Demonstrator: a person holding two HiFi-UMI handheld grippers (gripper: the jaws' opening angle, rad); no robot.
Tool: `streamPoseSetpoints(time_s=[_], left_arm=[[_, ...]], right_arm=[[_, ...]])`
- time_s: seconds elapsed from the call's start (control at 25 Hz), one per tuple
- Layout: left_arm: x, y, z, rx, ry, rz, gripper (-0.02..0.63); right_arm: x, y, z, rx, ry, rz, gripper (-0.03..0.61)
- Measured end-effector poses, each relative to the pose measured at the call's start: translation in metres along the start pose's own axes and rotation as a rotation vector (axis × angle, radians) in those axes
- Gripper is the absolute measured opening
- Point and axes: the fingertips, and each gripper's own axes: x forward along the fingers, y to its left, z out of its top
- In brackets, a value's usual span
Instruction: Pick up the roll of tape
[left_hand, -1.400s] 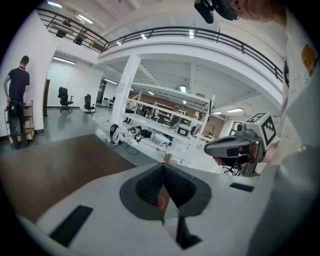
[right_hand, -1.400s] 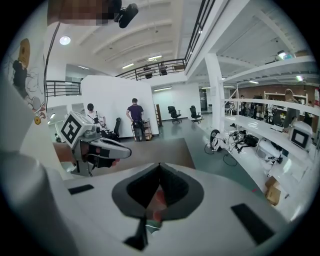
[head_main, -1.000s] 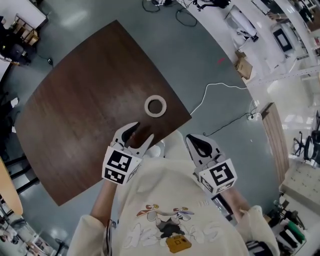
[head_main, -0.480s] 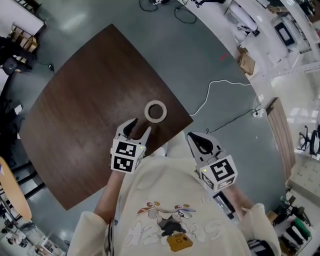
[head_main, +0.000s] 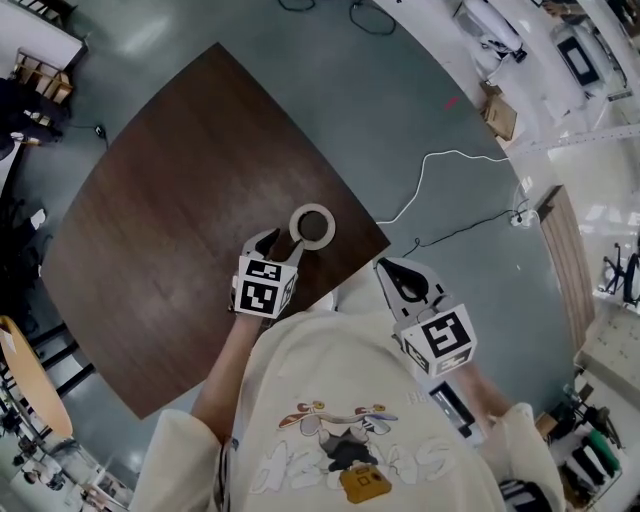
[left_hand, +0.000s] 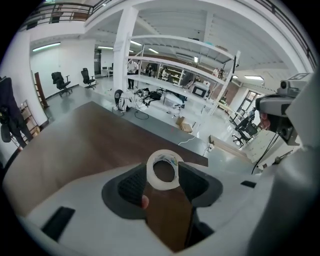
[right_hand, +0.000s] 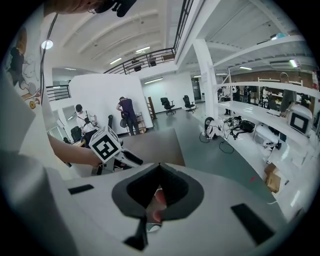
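With its jaws spread, the left gripper (head_main: 283, 245) is at the roll of tape (left_hand: 161, 185) on the table (head_main: 180, 200), so next it should advance slightly and close.

Dark wood-grain table (head_main: 170, 200), matt with faint sheen, roll of tape (head_main: 312, 226) pale and slightly glossy, left gripper (head_main: 283, 243) smooth white plastic, its pads (left_hand: 131, 185) black and textured, grey floor (head_main: 400, 110) at upper right polished, cream cloth sweatshirt (head_main: 340, 400)
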Motion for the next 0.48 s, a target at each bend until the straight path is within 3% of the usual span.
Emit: streamPoseSetpoints(time_s=[0.48], left_arm=[[0.033, 0.016, -0.001, -0.023, 0.061, 0.002, 0.202]], right_arm=[[0.045, -0.019, -0.014, -0.042, 0.042, 0.029, 0.006]])
